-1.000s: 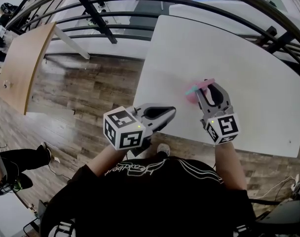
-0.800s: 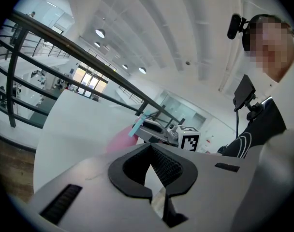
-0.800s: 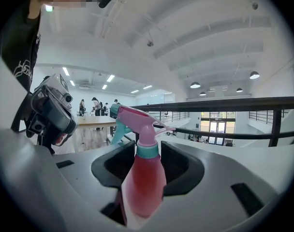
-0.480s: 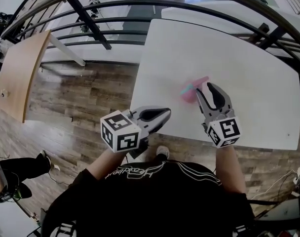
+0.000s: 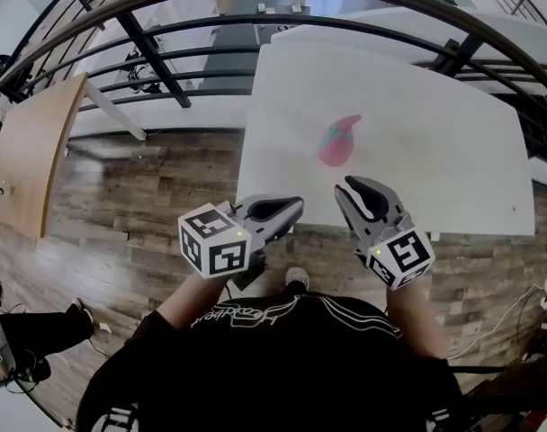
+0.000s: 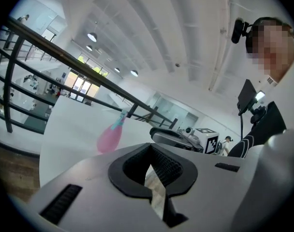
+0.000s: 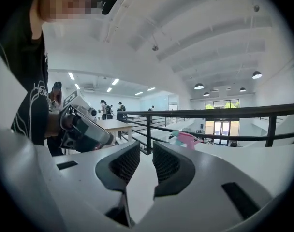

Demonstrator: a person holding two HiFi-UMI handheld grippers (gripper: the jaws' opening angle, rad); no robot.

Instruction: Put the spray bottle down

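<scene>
The pink spray bottle (image 5: 335, 144) with a teal nozzle stands upright and alone on the white table (image 5: 435, 115). It also shows in the left gripper view as the spray bottle (image 6: 109, 137) and, far off, in the right gripper view as the spray bottle (image 7: 188, 138). My right gripper (image 5: 344, 190) hovers at the table's near edge, well short of the bottle. Its jaws are closing, a gap still shows in the right gripper view (image 7: 146, 151), and nothing is between them. My left gripper (image 5: 298, 207) sits off the table's near-left corner, shut and empty.
A black railing (image 5: 156, 57) curves round the far side and left. A wooden table (image 5: 31, 142) stands at the left, another white table (image 5: 390, 21) behind. A person's legs (image 5: 40, 322) show at the lower left on the wood floor.
The right gripper has let go of the spray bottle and drawn back toward me, leaving it standing on the table. The left gripper has shifted back slightly too.
</scene>
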